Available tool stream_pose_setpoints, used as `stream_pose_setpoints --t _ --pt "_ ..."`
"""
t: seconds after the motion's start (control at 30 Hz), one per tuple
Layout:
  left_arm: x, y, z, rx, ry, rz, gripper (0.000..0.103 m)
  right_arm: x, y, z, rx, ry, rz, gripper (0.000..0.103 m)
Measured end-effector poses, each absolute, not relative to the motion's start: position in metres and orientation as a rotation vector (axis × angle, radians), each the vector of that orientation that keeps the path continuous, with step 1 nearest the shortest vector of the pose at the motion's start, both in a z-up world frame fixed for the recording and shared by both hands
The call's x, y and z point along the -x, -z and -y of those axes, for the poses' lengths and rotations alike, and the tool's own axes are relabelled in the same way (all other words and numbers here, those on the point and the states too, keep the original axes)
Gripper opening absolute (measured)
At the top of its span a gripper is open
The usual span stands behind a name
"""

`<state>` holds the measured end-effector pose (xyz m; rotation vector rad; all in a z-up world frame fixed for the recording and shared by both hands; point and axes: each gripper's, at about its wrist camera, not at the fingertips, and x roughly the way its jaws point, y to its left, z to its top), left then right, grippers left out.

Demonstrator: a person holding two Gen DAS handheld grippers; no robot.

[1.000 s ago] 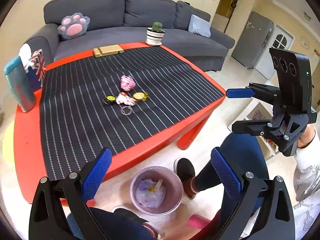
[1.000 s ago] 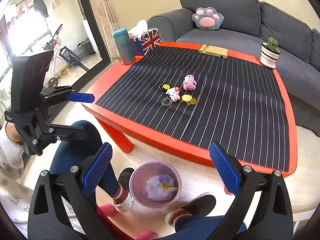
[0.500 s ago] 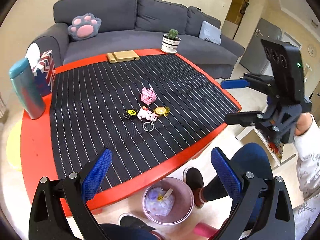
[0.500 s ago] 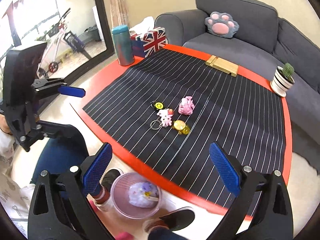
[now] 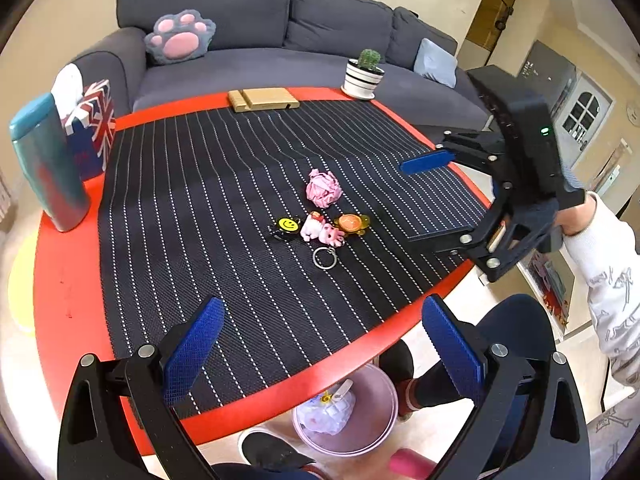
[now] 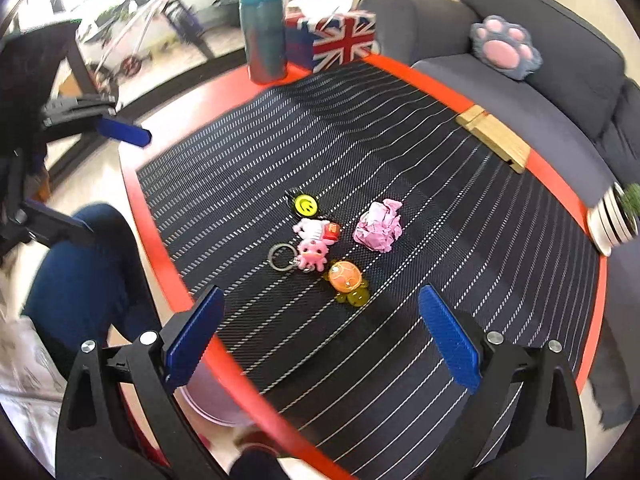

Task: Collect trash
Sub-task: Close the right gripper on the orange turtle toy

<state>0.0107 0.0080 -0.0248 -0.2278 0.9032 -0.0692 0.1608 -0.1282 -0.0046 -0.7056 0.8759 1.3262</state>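
Red surface (image 5: 72, 280) with striped mat (image 5: 224, 200), grey sofa (image 5: 248, 12) behind. Pink paper wad (image 5: 324, 189) mid-mat beside keychains (image 5: 320, 230). Bin (image 5: 372, 428) half hidden under the edge. Left gripper (image 5: 320, 354) and right gripper (image 6: 320, 334) fingers wide apart, empty.

No legible text or labels
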Motion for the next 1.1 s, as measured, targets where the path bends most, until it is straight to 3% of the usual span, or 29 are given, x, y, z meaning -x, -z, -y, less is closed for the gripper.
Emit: stream_pose_setpoints --t 0.17,0.27,0.77,1.1 --pt "-0.016 0.035 -0.016 0.249 0.061 -0.922 0.095 -0.173 0.024 0.114 0.749 -1.355 -0.899 0.089" --pt "-0.019 0.041 -0.019 0.257 0.06 -0.932 0.095 -0.177 0.035 0.106 0.788 -1.372 -0.906 0.076" --pt "-0.026 0.055 -0.027 0.289 0.053 -0.957 0.095 -0.18 0.056 0.095 0.863 -1.435 -0.884 0.038" --pt "-0.026 0.057 -0.027 0.293 0.055 -0.961 0.095 -0.176 0.06 0.096 0.866 -1.45 -0.869 0.024"
